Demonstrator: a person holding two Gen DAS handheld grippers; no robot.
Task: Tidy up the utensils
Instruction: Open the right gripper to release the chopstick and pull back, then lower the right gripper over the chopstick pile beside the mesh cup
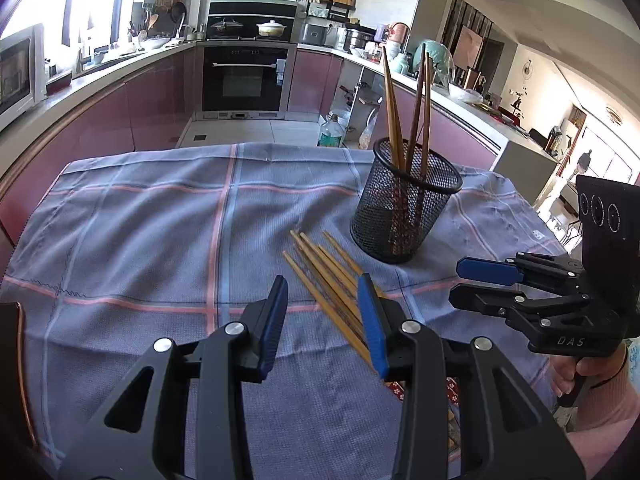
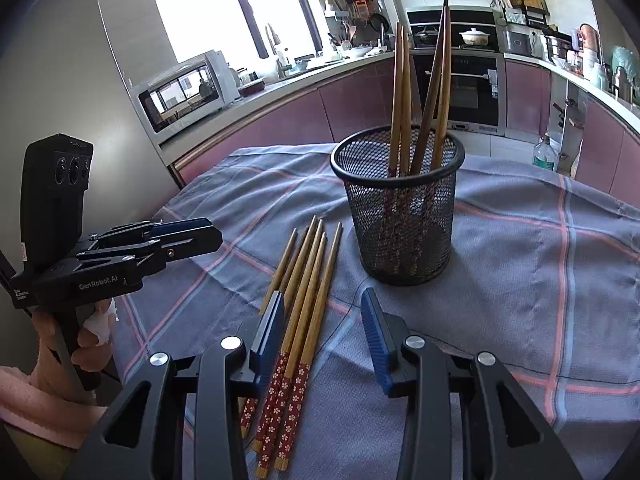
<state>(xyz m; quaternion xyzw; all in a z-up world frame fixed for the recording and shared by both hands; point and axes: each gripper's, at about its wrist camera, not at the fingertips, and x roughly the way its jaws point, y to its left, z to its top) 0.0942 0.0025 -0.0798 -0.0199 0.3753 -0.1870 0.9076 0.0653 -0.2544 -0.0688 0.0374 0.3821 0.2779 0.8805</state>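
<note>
Loose chopsticks (image 2: 308,280) lie between the right gripper's (image 2: 324,340) spread, empty jaws, near the mesh holder (image 2: 400,216).

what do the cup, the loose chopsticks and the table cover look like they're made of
Cup: black wire mesh, likely metal; you can see through the fine grid to the sticks inside, and its finish looks matte.
Loose chopsticks: probably bamboo or wood, tan with lengthwise grain; the handle ends bear a red floral pattern, painted or wrapped.
Table cover: woven fabric, grey-blue with pink and pale blue stripes, visibly creased.
</note>
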